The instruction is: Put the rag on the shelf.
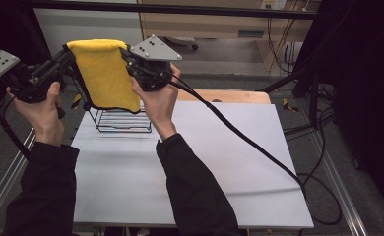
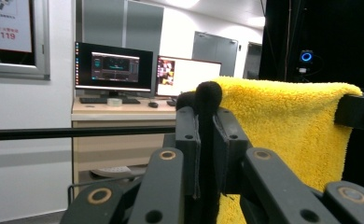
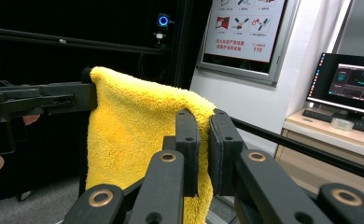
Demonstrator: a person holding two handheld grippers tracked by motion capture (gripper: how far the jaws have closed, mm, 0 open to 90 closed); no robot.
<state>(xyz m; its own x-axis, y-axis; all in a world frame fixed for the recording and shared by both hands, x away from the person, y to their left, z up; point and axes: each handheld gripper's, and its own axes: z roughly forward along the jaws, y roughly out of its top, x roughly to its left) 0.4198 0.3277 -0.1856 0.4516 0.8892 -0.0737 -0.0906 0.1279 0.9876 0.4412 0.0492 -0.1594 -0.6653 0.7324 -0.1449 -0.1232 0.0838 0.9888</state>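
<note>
Two hand-held grippers carry one yellow microfibre towel (image 1: 105, 73) between them, raised above a black wire rack (image 1: 122, 119).

Towel: hangs as a folded sheet, its top edge stretched level between the two grippers and its lower hem falling in front of the rack's upper wires. It is clear of the white table top (image 1: 195, 162). The rack stands on the far left part of the table, directly under the towel.

Left gripper (image 1: 68, 55): held to the left of the rack, jaws pointing right toward the towel. It is clamped on the towel's top left corner. In the left gripper view (image 2: 207, 122) the pads stand nearly together with a dark edge of the towel pinched between them, and the yellow pile spreads away to the right.

Right gripper (image 1: 127, 58): held above the right end of the rack, jaws pointing left. It is clamped on the towel's top right corner. In the right gripper view (image 3: 204, 140) the pads are drawn close on the yellow cloth (image 3: 133, 135), which drapes down to the left of the jaws and reaches the other gripper at its far corner.
</note>
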